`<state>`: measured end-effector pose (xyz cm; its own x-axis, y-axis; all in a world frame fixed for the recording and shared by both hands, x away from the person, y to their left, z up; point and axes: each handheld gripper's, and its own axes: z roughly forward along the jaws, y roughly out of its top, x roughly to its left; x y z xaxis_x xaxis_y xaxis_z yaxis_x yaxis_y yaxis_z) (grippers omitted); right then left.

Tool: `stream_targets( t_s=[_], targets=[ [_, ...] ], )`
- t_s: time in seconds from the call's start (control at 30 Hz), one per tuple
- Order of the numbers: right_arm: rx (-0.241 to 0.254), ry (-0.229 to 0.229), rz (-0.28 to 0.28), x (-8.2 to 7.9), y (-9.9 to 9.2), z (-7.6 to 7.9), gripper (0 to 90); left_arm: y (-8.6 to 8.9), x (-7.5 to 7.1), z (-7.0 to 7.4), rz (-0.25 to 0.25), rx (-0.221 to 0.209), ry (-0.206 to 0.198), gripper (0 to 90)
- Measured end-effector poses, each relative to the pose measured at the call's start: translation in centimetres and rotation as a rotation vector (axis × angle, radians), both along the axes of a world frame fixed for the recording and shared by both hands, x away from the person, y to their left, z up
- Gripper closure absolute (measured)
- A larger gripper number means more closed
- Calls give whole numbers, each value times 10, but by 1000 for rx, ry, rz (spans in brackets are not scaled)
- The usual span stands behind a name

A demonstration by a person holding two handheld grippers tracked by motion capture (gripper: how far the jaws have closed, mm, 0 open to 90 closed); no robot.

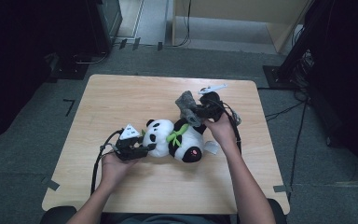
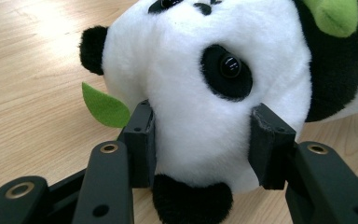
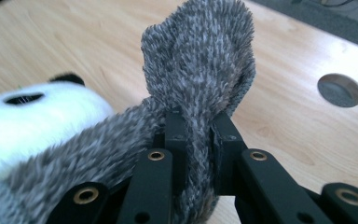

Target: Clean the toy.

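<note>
Left gripper (image 2: pixel 200 144) clamps the panda's (image 1: pixel 175 137) head; right gripper (image 3: pixel 196 140) pinches the grey cloth (image 3: pixel 200 70) just above its body

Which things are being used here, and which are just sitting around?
In use:
- panda toy, head clamped by left gripper
- grey fuzzy sock, pinched by right gripper

Just around:
- table
- cables on the floor

No readable text showing anywhere

Nothing legible is appearing on the plush panda (image 1: pixel 175 138), the grey fuzzy cloth (image 3: pixel 200 70) or the wooden counter (image 1: pixel 121 98); a small white tag (image 1: pixel 211 147) is lying beside the panda, but any print on it is staying too small to make out.
</note>
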<state>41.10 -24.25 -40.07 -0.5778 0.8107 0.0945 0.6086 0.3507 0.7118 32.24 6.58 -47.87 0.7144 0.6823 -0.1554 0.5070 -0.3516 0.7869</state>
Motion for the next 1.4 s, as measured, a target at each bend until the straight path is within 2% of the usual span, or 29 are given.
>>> stream_targets(
  t_s=[0.1, 0.23, 0.37, 0.6, 0.7, 0.77, 0.8, 0.87, 0.93, 1.13, 1.27, 1.33, 1.4],
  targets=[
    [35, -47, 1, -5, 0, 10, 812, 0, 0, 0, 6, -2, 0, 505],
    [65, -88, 57, -15, 15, 27, 813, -2, 0, 1, 24, -5, 2, 506],
    [100, -103, 126, -24, 33, 36, 813, -4, -1, 1, 48, -16, 7, 506],
    [106, -97, 249, -34, 77, 28, 813, -7, -4, 2, 55, -13, 3, 506],
    [70, -86, 306, -41, 101, 19, 812, -7, -4, 2, 57, -14, 3, 506],
    [41, -61, 334, -41, 112, 10, 812, -7, -4, 2, 57, -13, 3, 505],
    [23, -35, 339, -39, 116, 3, 812, -7, -4, 2, 56, -11, 3, 505],
    [19, -2, 344, -36, 118, -6, 812, -6, -4, 2, 55, -7, 7, 505],
    [30, -27, 344, -35, 116, -10, 812, -6, -3, 1, 52, -15, 9, 505],
    [32, -27, 314, -28, 104, -14, 811, -7, -3, 2, 53, -10, 10, 507],
    [19, -4, 238, -19, 88, -15, 814, -7, -3, 2, 48, -5, 10, 508],
    [20, 7, 220, -18, 81, -16, 814, -6, -2, 1, 43, -8, 15, 507],
    [1, -8, 209, -16, 73, -19, 814, -5, -1, 1, 45, -21, 25, 507]
  ],
)
